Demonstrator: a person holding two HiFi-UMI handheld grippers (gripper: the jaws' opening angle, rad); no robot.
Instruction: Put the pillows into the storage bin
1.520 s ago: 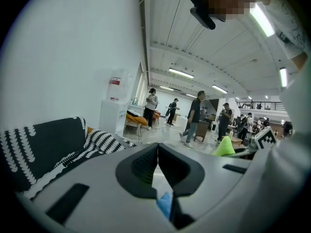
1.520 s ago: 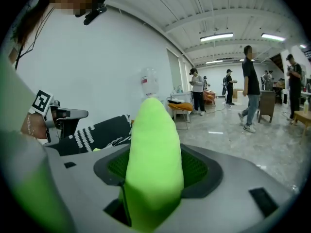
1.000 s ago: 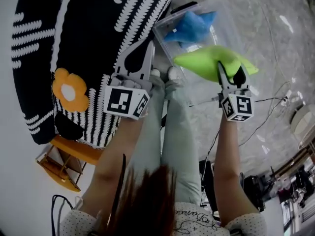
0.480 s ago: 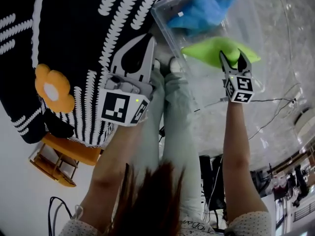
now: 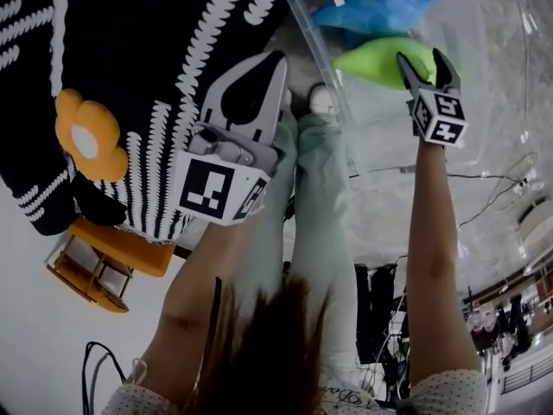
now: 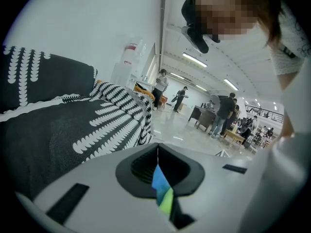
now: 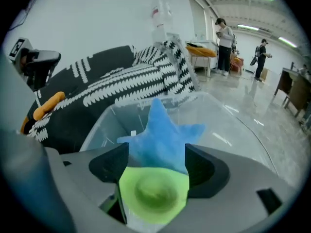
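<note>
Black fabric with white stripes (image 5: 130,59): the biggest thing in my view, filling the left. It carries an orange flower patch (image 5: 86,137).
Storage bin (image 5: 304,20): clear plastic, on the floor beside the fabric.
Blue star pillow (image 5: 371,3): already inside the bin, at the far end.
Green pillow (image 5: 376,59): in the bin, touching the blue star, with its near end between my right jaws.
Right claw (image 5: 423,57): wide, and its jaws have just been opening. I judge the pads no longer pinch the pillow.
Left claw (image 5: 276,59): closed tight with nothing in it, over the fabric's edge.
Handling: I judge the pillows soft, light and squashy, so I'd pinch a corner or a star point.
</note>
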